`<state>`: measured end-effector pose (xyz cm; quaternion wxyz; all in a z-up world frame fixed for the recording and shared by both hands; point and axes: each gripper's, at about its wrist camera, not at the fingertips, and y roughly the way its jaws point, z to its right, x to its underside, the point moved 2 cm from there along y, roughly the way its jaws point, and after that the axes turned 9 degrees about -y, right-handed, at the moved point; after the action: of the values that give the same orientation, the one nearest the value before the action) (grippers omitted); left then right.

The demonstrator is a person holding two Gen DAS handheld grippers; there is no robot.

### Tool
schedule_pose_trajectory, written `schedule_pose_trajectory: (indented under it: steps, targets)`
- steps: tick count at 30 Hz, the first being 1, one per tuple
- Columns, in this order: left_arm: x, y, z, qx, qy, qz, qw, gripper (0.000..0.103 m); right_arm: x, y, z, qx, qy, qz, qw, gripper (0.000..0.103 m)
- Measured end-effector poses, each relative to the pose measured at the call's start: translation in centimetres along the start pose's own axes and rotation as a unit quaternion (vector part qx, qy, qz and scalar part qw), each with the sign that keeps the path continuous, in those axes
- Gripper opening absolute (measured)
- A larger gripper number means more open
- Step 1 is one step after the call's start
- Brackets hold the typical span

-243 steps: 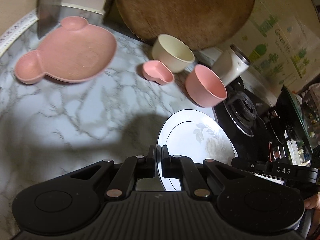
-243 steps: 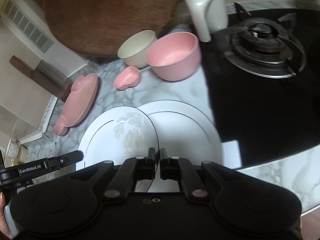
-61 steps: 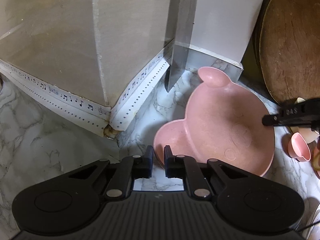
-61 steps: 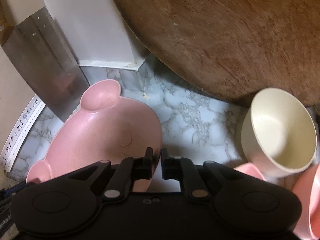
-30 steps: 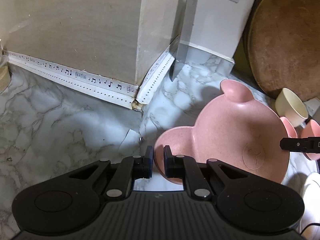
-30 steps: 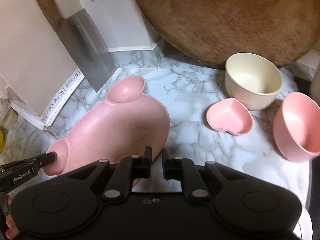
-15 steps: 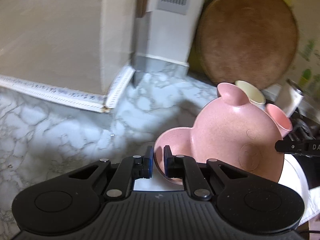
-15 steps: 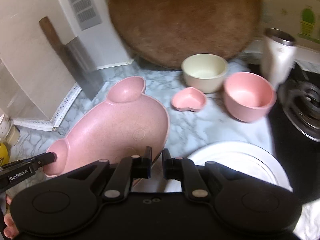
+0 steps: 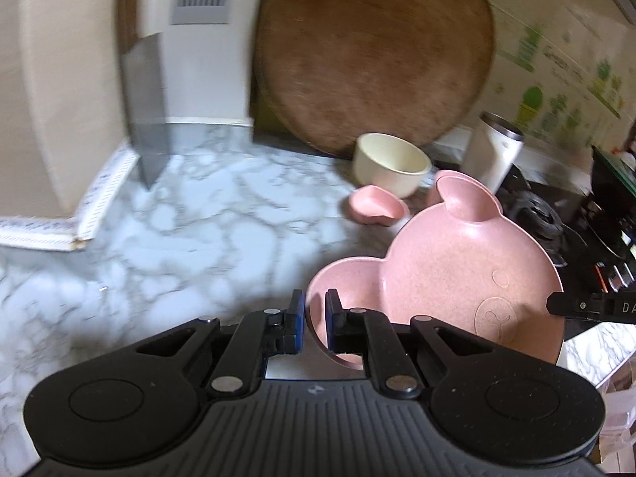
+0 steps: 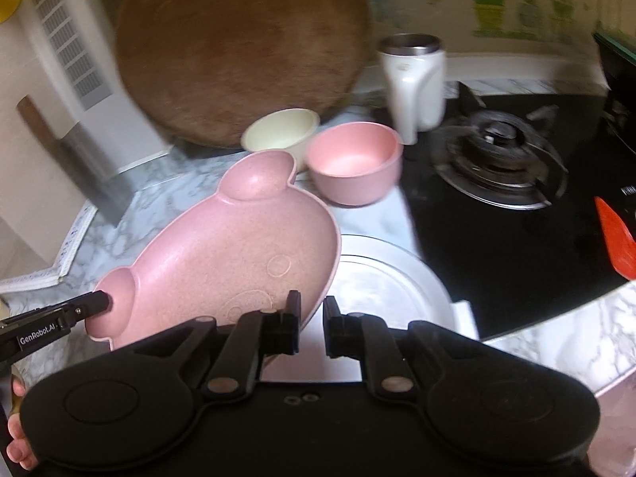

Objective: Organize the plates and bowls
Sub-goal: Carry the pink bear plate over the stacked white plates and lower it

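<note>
A pink bear-shaped plate is held in the air between both grippers. My left gripper is shut on the rim of its small ear lobe. My right gripper is shut on the rim of its opposite edge; the plate hangs partly over the white plates on the marble counter. A cream bowl, a pink bowl and a small pink heart dish stand behind it.
A large round wooden board leans on the back wall. A white mug stands by the black gas stove. A cleaver leans at the left wall. An orange utensil lies at right.
Both grippers have carried the pink bear plate off the counter's left side and rightward, so it now hangs over the white plates near the stove.
</note>
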<state>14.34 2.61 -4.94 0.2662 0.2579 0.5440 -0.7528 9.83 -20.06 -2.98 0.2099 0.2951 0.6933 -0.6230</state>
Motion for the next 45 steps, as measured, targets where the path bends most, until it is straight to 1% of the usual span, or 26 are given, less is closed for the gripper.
schedule_pose_trajectory:
  steps: [7, 11, 15, 17, 22, 27, 36, 41, 45]
  targets:
    - [0.0, 2.2, 3.9, 0.008, 0.026, -0.007, 0.9996, 0.01, 0.9, -0.4, 3.4, 0.014, 0.027, 0.005, 1.0, 0.012]
    - [0.0, 3.5, 5.1, 0.01, 0.034, -0.012, 0.9993, 0.01, 1.7, -0.1, 4.7, 0.014, 0.041, 0.0, 0.999, 0.013]
    - [0.3, 5.1, 6.1, 0.014, 0.04, -0.026, 0.9988, 0.01, 2.4, 0.1, 5.4, 0.026, 0.046, 0.0, 0.999, 0.013]
    - [0.3, 5.8, 6.5, 0.012, 0.047, -0.029, 0.9984, 0.01, 2.8, 0.2, 5.7, 0.025, 0.052, -0.004, 0.998, 0.013]
    - [0.2, 7.0, 6.7, 0.016, 0.046, -0.035, 0.9982, 0.01, 3.4, 0.5, 5.9, 0.022, 0.057, -0.01, 0.998, 0.014]
    - [-0.5, 7.7, 7.1, 0.012, 0.056, -0.034, 0.9978, 0.01, 3.7, 0.9, 5.9, 0.016, 0.064, -0.017, 0.998, 0.014]
    - [-1.6, 9.3, 7.6, 0.008, 0.06, -0.042, 0.9973, 0.01, 3.8, 1.9, 6.3, 0.005, 0.092, -0.034, 0.995, 0.015]
    - [-2.0, 10.1, 7.7, 0.008, 0.071, -0.049, 0.9963, 0.01, 3.7, 1.8, 6.2, -0.001, 0.098, -0.033, 0.995, 0.016]
    - [-2.1, 10.4, 7.6, 0.004, 0.077, -0.052, 0.9956, 0.011, 3.6, 1.9, 6.0, -0.003, 0.091, -0.034, 0.995, 0.017]
